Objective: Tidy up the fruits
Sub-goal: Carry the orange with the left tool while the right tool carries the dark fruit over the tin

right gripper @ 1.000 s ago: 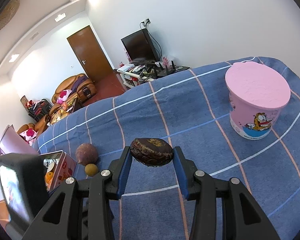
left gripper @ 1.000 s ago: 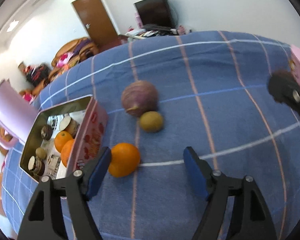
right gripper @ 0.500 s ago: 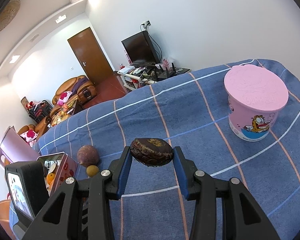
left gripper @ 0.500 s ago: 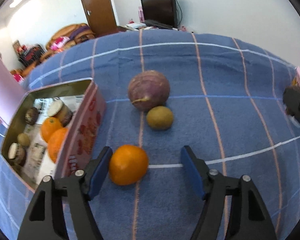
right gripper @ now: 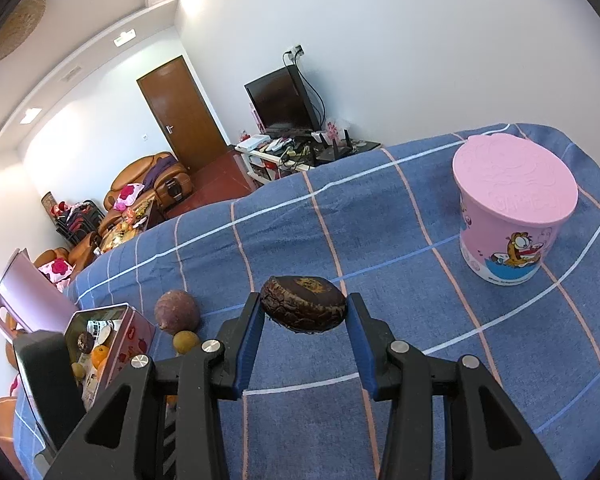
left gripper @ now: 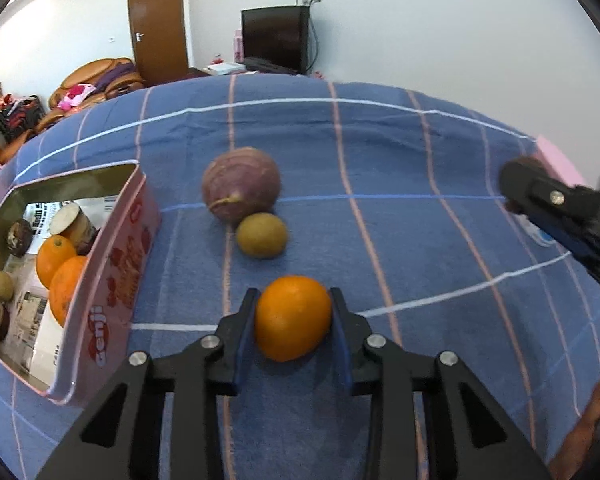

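Observation:
An orange (left gripper: 293, 317) lies on the blue checked cloth between the blue pads of my left gripper (left gripper: 293, 297). Its jaws are closing and both pads touch the fruit's sides. Just beyond lie a small brown-green fruit (left gripper: 262, 235) and a round purple fruit (left gripper: 241, 190). At the left stands an open pink tin (left gripper: 112, 264) holding two oranges (left gripper: 52, 254) and other small fruits. My right gripper (right gripper: 305, 301) is shut on a dark wrinkled fruit (right gripper: 303, 309), held above the cloth. The tin (right gripper: 130, 340) lies at its lower left.
A pink lidded tub (right gripper: 512, 208) stands at the right of the cloth. The tin's pink lid (right gripper: 28, 292) leans up behind the tin. The right gripper's arm (left gripper: 556, 208) reaches in at the right edge of the left wrist view. A TV and sofas lie beyond the table.
My left gripper has tilted and shifted until the orange sits centred between its fingers, and the jaws have closed from wide apart onto it. The right gripper has kept still with its dark fruit.

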`<act>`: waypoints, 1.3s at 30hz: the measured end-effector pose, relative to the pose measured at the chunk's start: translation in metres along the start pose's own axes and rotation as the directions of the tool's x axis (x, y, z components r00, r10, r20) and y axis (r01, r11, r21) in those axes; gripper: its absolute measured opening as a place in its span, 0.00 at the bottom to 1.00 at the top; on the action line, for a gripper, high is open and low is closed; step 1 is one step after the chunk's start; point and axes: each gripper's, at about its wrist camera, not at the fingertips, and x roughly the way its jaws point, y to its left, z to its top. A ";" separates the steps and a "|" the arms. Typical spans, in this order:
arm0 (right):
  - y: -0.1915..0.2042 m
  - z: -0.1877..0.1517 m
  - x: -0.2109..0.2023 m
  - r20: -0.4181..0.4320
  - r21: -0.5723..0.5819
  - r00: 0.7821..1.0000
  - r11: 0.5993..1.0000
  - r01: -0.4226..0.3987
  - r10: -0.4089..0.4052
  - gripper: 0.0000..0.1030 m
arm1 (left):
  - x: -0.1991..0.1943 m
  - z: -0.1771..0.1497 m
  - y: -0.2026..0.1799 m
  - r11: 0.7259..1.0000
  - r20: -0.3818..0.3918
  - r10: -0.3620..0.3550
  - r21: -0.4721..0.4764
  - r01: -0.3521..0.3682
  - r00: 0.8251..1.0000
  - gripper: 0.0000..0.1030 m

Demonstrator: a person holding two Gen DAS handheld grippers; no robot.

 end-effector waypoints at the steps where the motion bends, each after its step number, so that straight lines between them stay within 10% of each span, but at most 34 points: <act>1: 0.001 0.000 -0.001 0.007 -0.008 1.000 1.000 0.004 -0.004 0.43 | -0.005 -0.002 0.000 1.000 0.015 -0.013 0.002 0.013 1.000 0.34; 14: 0.015 -0.007 -0.009 0.128 -0.057 0.992 0.998 0.013 -0.006 0.43 | -0.078 -0.019 0.038 0.948 0.233 -0.317 0.057 0.313 0.919 0.34; 39: 0.076 -0.054 -0.034 0.283 -0.229 0.954 0.959 0.168 -0.099 0.43 | -0.075 -0.032 0.090 0.990 0.255 -0.133 0.074 0.118 0.958 0.34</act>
